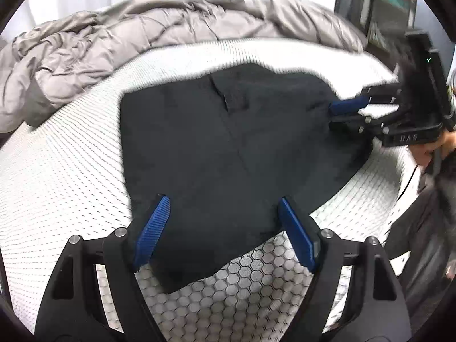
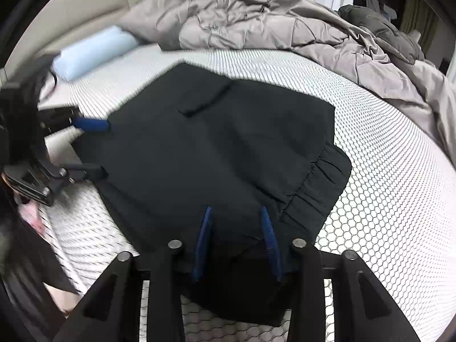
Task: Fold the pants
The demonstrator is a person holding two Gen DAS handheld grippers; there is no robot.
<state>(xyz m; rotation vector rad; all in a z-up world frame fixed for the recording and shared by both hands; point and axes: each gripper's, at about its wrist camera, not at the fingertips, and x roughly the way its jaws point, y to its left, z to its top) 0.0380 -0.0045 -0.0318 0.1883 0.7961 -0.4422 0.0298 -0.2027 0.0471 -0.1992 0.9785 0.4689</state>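
Note:
Black pants [image 1: 228,148] lie folded into a broad flat stack on the white honeycomb mattress [image 1: 57,193]. In the left wrist view my left gripper [image 1: 223,228] is open, its blue pads astride the near edge of the pants. My right gripper [image 1: 335,114] shows at the right edge of the fabric, jaws slightly apart. In the right wrist view the right gripper [image 2: 236,242] is open over the pants [image 2: 228,148] near the gathered waistband [image 2: 316,188]. The left gripper [image 2: 105,148] is open at the pants' left edge.
A crumpled grey comforter [image 1: 114,40] is heaped along the far side of the bed and shows in the right wrist view [image 2: 270,20] too. A light blue pillow [image 2: 91,51] lies at the far left. The mattress edge [image 1: 399,188] runs at the right.

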